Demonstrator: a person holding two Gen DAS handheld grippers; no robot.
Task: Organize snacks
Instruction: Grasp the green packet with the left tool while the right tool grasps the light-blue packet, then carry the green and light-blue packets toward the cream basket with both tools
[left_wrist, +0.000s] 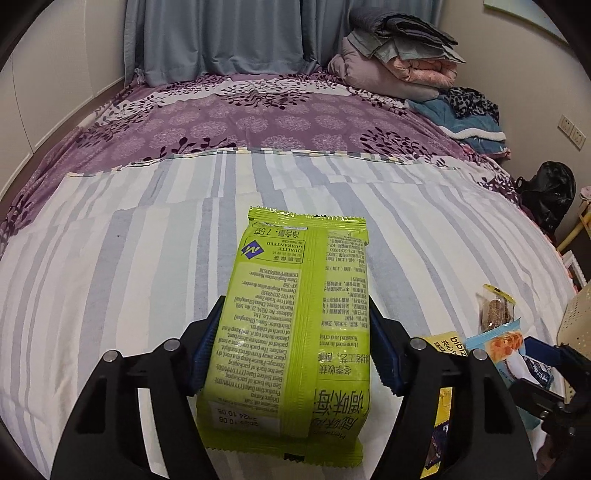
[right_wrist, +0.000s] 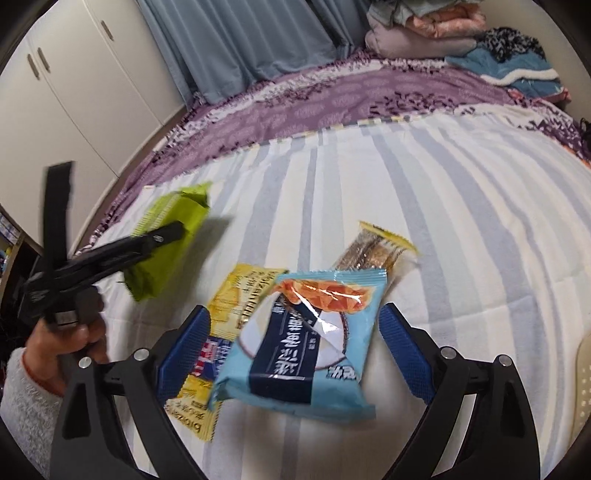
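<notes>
A lime-green snack packet (left_wrist: 291, 325) stands lifted off the striped sheet (left_wrist: 110, 258), printed back facing the camera, with my left gripper (left_wrist: 295, 332) shut on its two long edges. The right wrist view shows that gripper (right_wrist: 159, 240) and green packet (right_wrist: 173, 218) at the left, held by a hand (right_wrist: 70, 339). My right gripper (right_wrist: 295, 317) is open around a light-blue packet (right_wrist: 306, 339); its pads do not press on it. The blue packet lies partly over a yellow packet (right_wrist: 232, 295). A clear-wrapped cereal bar (right_wrist: 376, 251) lies just beyond.
A cream perforated basket (right_wrist: 585, 373) sits at the right edge, near the snacks. Folded quilts and clothes (left_wrist: 399, 62) are piled at the bed's far right. White wardrobe doors (right_wrist: 74, 92) stand to the left, and a black bag (left_wrist: 546, 192) is beside the bed.
</notes>
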